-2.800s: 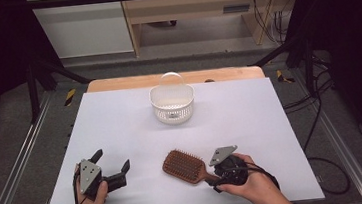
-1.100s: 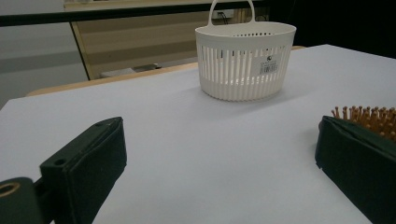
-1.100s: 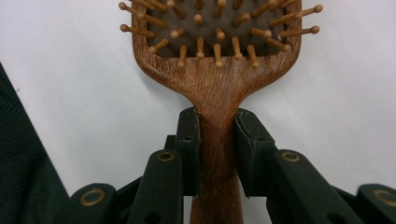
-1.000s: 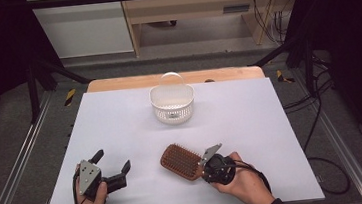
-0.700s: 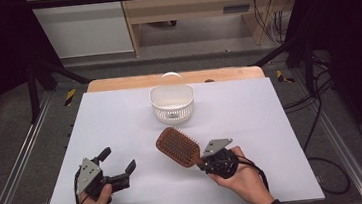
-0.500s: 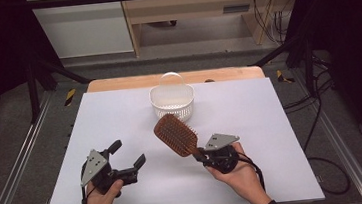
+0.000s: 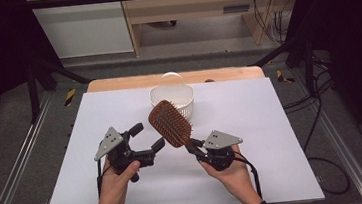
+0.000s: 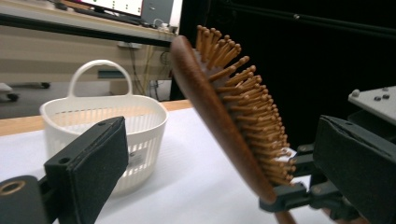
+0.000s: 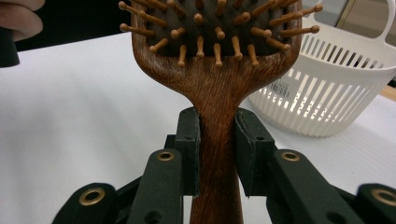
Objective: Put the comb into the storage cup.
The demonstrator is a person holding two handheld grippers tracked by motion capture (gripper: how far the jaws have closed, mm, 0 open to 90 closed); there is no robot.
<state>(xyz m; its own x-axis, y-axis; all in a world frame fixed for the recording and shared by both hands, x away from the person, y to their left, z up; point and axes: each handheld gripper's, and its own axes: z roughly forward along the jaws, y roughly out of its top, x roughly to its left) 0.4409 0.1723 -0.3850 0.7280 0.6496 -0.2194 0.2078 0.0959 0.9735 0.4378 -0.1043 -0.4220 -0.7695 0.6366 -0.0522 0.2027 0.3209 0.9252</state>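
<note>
The brush (image 7: 170, 123) is held up off the tabletop (image 7: 281, 122) near the middle of the high view, bristles facing the lower right, its handle clamped between the pads of the right gripper (image 7: 194, 145). The left gripper (image 7: 147, 137) is seen just left of the brush head with its jaws spread and nothing between them. A white basket (image 7: 170, 94) is set behind the brush, toward the upper centre.

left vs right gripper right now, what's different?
The right gripper is shut on the hairbrush handle; the left gripper is open, holding nothing. The right gripper carries the brush raised off the table; the left gripper's jaws flank the brush head untouched. Both are hand-held.
</note>
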